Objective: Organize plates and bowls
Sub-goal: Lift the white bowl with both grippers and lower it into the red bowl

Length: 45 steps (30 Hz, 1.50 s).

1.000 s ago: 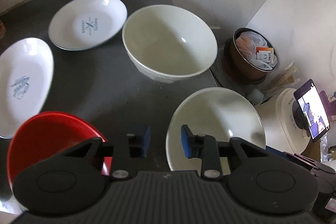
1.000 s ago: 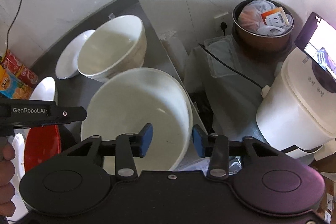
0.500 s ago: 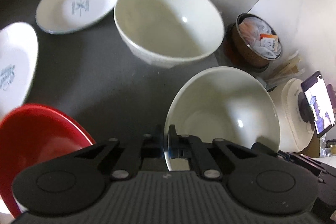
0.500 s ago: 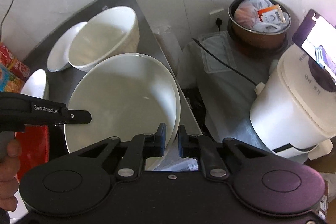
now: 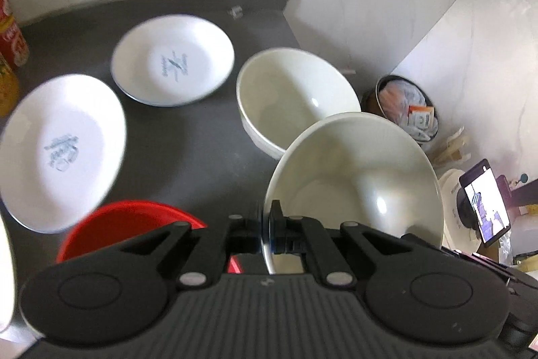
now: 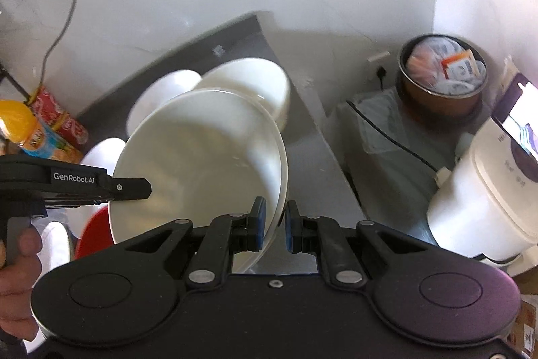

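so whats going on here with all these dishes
A person is sorting dishes on a dark counter with two handheld grippers. Both the left gripper and the right gripper have their jaws closed on opposite rims of one white bowl, which is tilted and off the counter. A second white bowl sits just behind it. Two printed plates and a red bowl lie untouched on the counter.

off to the side there's a white rice cooker (image 6: 484, 201), a packet-stuffed pot (image 6: 444, 79), and a phone (image 5: 484, 201).
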Available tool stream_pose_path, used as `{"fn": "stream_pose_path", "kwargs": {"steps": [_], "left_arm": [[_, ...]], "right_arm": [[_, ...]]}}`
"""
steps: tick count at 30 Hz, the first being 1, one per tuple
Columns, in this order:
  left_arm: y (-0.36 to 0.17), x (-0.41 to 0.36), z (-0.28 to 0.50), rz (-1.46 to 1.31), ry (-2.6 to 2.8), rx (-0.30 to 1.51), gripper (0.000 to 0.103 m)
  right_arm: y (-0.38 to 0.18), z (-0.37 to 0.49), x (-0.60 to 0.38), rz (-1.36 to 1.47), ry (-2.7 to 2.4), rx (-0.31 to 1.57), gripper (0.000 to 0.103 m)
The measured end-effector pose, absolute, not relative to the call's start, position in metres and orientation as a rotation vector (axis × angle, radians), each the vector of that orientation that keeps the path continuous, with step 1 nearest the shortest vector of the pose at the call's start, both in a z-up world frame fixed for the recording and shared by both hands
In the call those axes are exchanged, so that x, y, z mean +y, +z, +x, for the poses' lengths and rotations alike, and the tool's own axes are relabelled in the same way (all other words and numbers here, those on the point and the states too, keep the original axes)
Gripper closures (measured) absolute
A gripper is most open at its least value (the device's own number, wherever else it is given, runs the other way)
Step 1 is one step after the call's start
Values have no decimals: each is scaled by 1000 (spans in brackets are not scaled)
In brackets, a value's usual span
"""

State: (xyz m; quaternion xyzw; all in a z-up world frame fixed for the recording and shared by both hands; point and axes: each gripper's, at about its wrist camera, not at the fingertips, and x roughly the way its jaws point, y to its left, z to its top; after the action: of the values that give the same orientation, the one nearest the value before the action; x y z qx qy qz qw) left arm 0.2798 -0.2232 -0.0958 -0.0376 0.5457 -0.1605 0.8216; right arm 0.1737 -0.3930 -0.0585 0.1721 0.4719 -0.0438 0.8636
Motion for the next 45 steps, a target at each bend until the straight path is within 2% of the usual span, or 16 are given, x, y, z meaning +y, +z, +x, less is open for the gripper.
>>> {"fn": "stream_pose_path", "kwargs": {"steps": [25,45], "left_arm": [[-63,-105,261,-203,-241,1127,99],[-95,-53,248,-236,-232,1205,96]], "right_arm": [[-25,174,-295,282,55,943,90],[-42,157,-249,275,56,1026,88]]}}
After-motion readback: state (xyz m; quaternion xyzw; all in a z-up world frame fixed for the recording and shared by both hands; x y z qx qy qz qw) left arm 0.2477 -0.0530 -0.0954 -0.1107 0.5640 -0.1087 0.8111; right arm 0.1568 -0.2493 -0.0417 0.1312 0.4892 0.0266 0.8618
